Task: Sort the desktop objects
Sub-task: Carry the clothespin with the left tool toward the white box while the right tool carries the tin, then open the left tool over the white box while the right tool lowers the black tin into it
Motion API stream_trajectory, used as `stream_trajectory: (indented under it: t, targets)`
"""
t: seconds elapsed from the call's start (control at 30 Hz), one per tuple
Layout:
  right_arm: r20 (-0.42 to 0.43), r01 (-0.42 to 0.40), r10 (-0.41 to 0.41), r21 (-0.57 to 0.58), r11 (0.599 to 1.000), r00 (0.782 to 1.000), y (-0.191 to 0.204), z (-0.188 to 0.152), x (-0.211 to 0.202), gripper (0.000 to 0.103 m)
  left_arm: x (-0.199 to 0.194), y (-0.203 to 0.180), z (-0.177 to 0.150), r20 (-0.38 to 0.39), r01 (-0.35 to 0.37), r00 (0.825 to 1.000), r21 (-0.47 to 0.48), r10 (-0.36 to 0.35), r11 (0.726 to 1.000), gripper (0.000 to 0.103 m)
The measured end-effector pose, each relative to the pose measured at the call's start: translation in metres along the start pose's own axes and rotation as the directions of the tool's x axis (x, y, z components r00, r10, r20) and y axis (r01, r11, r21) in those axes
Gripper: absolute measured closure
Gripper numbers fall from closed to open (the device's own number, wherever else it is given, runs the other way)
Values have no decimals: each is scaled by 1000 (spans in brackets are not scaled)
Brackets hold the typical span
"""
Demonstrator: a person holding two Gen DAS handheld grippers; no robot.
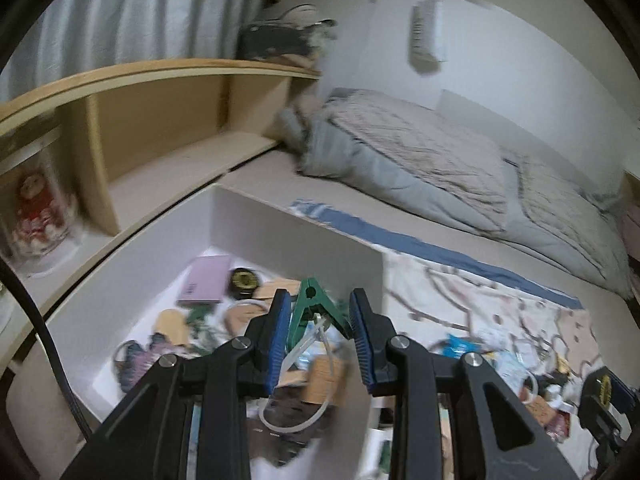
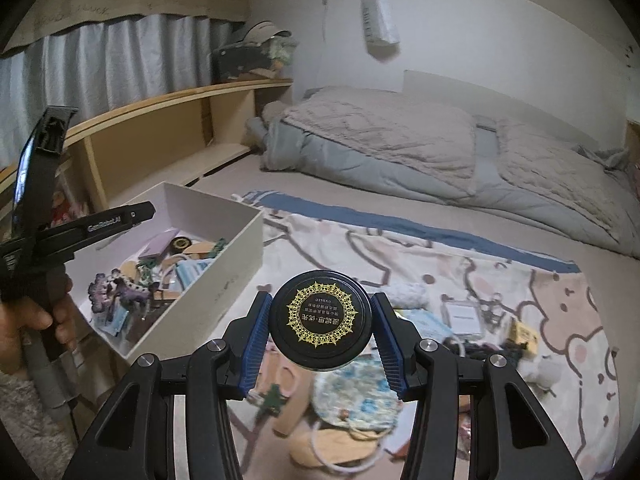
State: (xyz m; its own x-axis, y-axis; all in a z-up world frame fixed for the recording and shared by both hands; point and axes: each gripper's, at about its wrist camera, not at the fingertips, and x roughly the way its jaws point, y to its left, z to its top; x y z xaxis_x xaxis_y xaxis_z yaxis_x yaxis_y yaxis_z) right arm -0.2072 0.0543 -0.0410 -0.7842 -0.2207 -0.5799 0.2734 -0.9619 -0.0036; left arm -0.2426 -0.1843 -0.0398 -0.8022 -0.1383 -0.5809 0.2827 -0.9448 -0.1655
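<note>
Black and glossy, the round tin with a gold lace-pattern lid [image 2: 321,322] sits clamped between the ribbed blue fingers [image 2: 253,350] of the right gripper [image 2: 320,344], lifted above the patterned blanket [image 2: 400,256] spread on the bed. Below it lie a floral cloth face mask [image 2: 356,396], a tan strip with a white loop and, off to the right, a scatter of small cards, clips and cords, all soft with blur.

The left gripper [image 1: 320,340] holds a green plastic spring clamp [image 1: 314,310] between its narrow-set blue fingers [image 1: 278,344], poised over the open white cardboard box [image 1: 304,236]. The box is straight-walled and rectangular, already cluttered: a lilac flat rectangular case [image 1: 206,280], a second black round tin with gold print [image 1: 244,282], a purple claw hair clip [image 1: 138,358], tan pieces and clear looped tubing. In the right wrist view a hand [image 2: 36,316] grips the black handle of the left tool beside the box's near corner.

Behind the box runs a pale wooden shelf unit [image 1: 160,120] with open cubbies, one holding a red-and-white doll [image 1: 36,216]. Grey pleated curtains [image 1: 132,12] hang above it. A rumpled grey-and-beige quilt [image 2: 440,148] lies farther back on the bed against the white wall.
</note>
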Motion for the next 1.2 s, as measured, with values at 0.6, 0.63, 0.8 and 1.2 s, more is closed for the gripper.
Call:
stream_trajectory:
  t: [0.6,0.63,0.8,1.2]
  targets:
    - [-40,-75,72,-90,993,997,71,9,30,52,38,61,-9,-106,-78,992,-77,69,994,81]
    - [-41,-79,75,-93,993,996,73,9,31,52,39,61,-9,-105,-83,992,-73,75,994,81]
    - [-49,-105,100,-100,989,994,85,14,36,52,39,59,-12,-110,-92,990,-57,86,994,81]
    - [-63,-138,132,-106,985,989,101,24,47,52,34,57,-16,-99,-140,985,-10,139,990,46]
